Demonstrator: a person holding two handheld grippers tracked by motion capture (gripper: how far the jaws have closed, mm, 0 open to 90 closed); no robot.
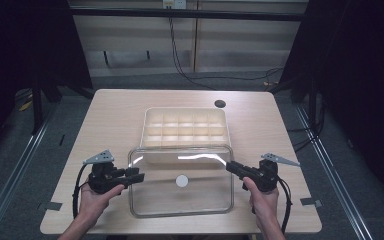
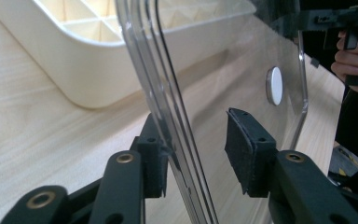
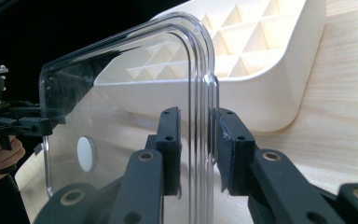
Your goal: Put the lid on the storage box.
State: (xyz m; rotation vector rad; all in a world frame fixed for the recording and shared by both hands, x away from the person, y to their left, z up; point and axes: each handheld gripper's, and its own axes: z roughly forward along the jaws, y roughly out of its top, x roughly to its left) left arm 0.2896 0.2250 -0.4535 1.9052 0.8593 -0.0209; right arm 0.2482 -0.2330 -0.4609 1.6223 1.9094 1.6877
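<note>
A clear plastic lid (image 1: 195, 200) with a white disc (image 1: 181, 180) at its middle hangs between my two grippers. Its far edge overlaps the front of a cream compartment tray (image 1: 147, 131). My left gripper (image 1: 139, 176) is at the lid's left edge. In the left gripper view the rim (image 2: 168, 93) runs between the jaws (image 2: 198, 149): one pad (image 2: 156, 163) touches it, the other stands off with a gap. My right gripper (image 1: 230, 166) holds the right edge, and in the right gripper view both pads (image 3: 198, 149) clamp the rim (image 3: 200, 93). The tray (image 3: 270, 70) lies just behind.
The wooden table (image 1: 110, 120) has a dark cable hole (image 1: 220, 104) at the back right. Cables lie on the floor beyond the far edge. Dark curtains and metal rails flank both sides. The person's hands (image 1: 97, 197) rest near the table's front edge.
</note>
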